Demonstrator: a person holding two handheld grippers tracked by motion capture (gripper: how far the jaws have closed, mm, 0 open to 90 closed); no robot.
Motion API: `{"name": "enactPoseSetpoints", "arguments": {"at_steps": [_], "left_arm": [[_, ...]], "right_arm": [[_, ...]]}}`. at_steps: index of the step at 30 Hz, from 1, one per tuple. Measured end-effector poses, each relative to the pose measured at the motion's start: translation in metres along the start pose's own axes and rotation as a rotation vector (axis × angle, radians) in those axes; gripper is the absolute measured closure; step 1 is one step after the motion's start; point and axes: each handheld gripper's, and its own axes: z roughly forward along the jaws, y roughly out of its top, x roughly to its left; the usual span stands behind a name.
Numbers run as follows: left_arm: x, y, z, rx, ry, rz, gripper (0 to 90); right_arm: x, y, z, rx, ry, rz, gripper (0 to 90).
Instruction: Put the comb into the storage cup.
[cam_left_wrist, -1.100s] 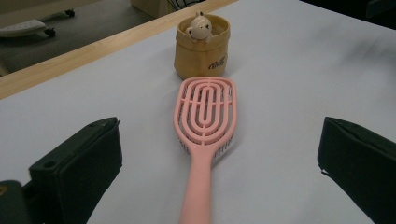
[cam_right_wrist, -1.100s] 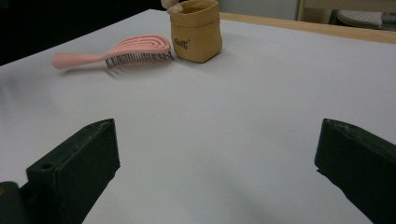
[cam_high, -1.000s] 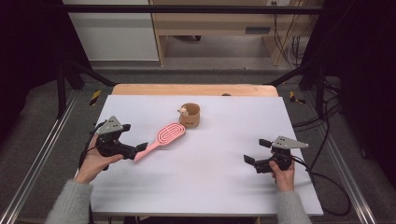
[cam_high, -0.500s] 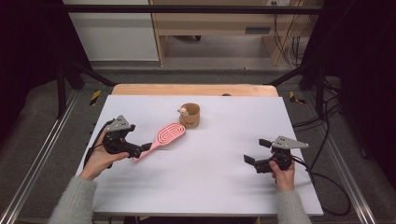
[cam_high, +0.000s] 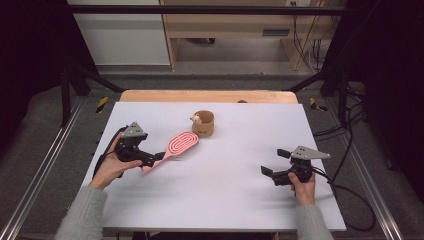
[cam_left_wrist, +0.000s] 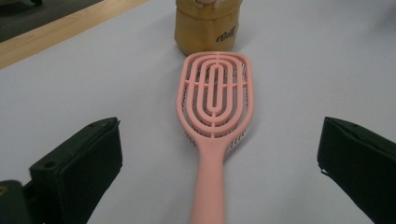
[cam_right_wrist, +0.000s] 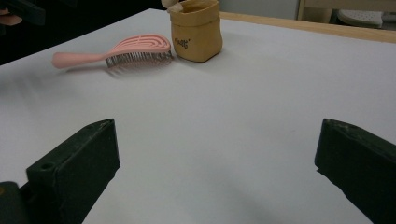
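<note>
Overhead, the high view has the pink brush (cam_high: 176, 146) lying flat on the white desk (cam_high: 225, 200), left of centre, its oval head pointing up and right toward a small tan pouch (cam_high: 204, 123) and nearly touching it. The left gripper (cam_high: 159, 157) sits at the handle end, so close that the handle's tip runs under its jaws; whether they touch it I cannot tell from here. The right gripper (cam_high: 273, 162) is well apart from the brush, near the desk's right edge, jaws spread and pointing left.

Next, the left gripper view looks straight down the brush (cam_left_wrist: 212, 121). The handle runs up the middle of the frame between the two black jaws, which stand wide apart, one at each lower corner, with bare desk between each jaw and the handle. So nothing is clamped. This view also shows the looped ribs of the head, the dark bristles beneath it and printed lettering on the pouch (cam_left_wrist: 208, 25) just beyond.

Last, the right gripper view shows its own jaws wide apart over bare desk. The brush (cam_right_wrist: 122, 50) lies far off at upper left, seen side-on: bristles down on the desk, handle pointing left, head just beside the pouch (cam_right_wrist: 195, 30).
</note>
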Motion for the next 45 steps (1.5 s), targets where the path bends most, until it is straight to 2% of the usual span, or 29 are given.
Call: {"name": "enactPoseSetpoints", "arguments": {"at_steps": [17,31,37,45], "left_arm": [[0.000,0.006,0.016,0.051,0.004,0.009,0.0],[0.004,0.001,0.031,0.111,0.005,0.014,0.0],[0.002,-0.002,0.038,0.142,0.005,0.025,0.0],[0.003,-0.008,0.046,0.175,-0.003,0.020,1.0]], "right_arm": [[0.000,0.000,0.000,0.001,0.000,0.000,0.2],[0.000,0.000,0.000,0.002,0.000,0.002,0.2],[0.000,0.000,0.000,0.002,0.000,0.001,0.2],[0.000,0.000,0.000,0.004,0.000,0.000,0.2]]}}
